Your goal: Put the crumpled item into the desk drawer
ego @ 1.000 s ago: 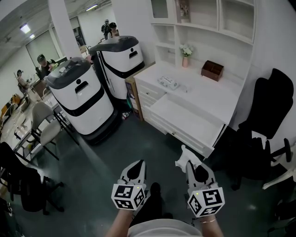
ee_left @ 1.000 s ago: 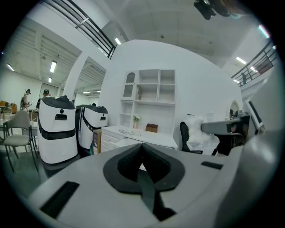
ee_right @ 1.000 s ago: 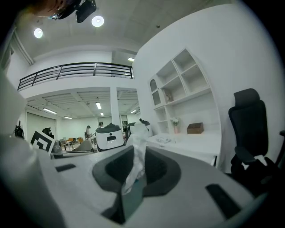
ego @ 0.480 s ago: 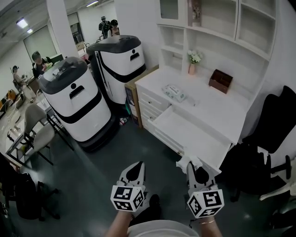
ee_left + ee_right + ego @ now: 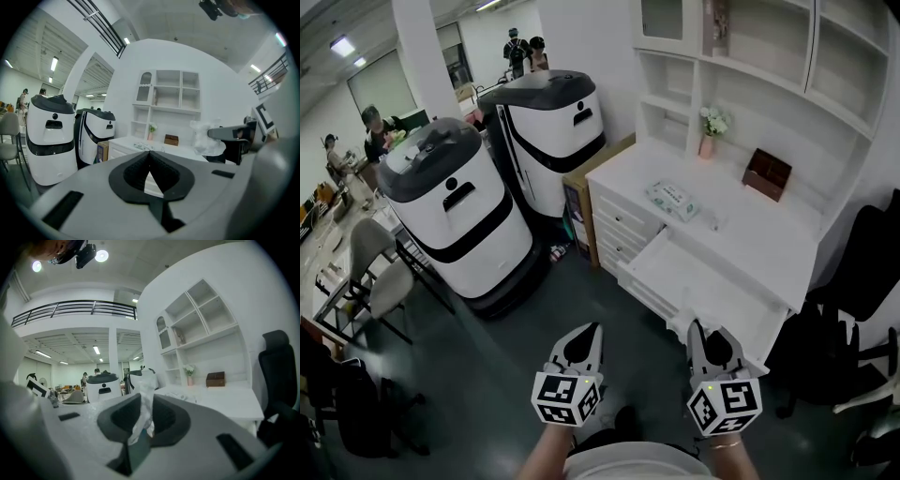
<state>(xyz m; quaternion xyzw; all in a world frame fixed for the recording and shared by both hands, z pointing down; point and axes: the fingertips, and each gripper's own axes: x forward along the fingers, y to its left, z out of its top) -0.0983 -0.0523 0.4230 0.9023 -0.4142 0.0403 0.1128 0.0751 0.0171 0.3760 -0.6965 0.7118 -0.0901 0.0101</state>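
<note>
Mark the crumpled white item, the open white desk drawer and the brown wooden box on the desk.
crumpled white item [image 5: 144,401]: right gripper view, middle of the wad.
open white desk drawer [image 5: 708,283]: head view, bare bottom inside it.
brown wooden box [image 5: 767,174]: head view, its front face.

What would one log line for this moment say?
right gripper: shut on crumpled white item | left gripper: shut, empty | desk drawer: open

**Around the Room**

Two white machines with black bands stand side by side, the nearer machine [image 5: 455,211] and the farther machine [image 5: 548,131]. A cardboard box [image 5: 577,202] is just beside the farther one. Below the shelves [image 5: 750,56] sit a flower vase [image 5: 709,131], a brown box [image 5: 767,173] and a flat packet [image 5: 672,199].
</note>
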